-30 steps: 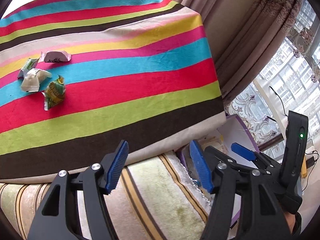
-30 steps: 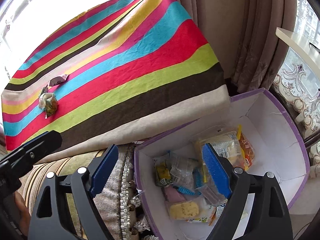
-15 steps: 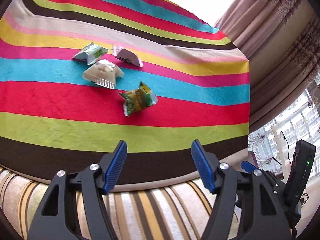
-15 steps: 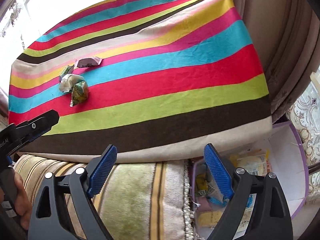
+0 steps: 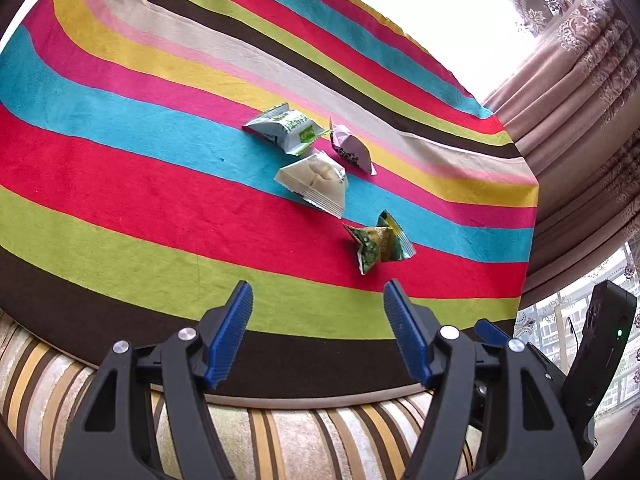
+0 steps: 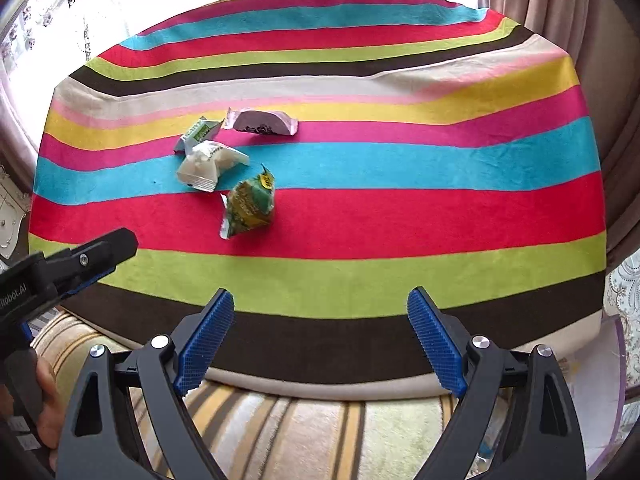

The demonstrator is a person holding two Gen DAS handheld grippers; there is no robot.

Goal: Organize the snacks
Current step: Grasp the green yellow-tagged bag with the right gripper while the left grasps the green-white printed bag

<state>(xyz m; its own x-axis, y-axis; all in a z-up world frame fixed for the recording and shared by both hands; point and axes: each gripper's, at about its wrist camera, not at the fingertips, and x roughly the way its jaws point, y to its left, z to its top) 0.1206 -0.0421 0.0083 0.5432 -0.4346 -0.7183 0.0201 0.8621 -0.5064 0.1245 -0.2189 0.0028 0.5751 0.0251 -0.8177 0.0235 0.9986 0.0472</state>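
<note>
Several snack packets lie on the striped tablecloth. A green packet is nearest, also seen in the right wrist view. Behind it lie a cream packet, a white-green packet and a white-pink packet. My left gripper is open and empty over the table's near edge, short of the green packet. My right gripper is open and empty at the near edge, right of the packets. The left gripper's finger shows at the left of the right wrist view.
A striped sofa cushion lies below the table's near edge. Curtains hang at the right. A corner of the purple-rimmed box shows at the far right of the right wrist view. The right gripper's body stands right of my left gripper.
Both grippers have swung left from the purple box toward the table and packets. The packets now lie closer and more central. Both stay open.
</note>
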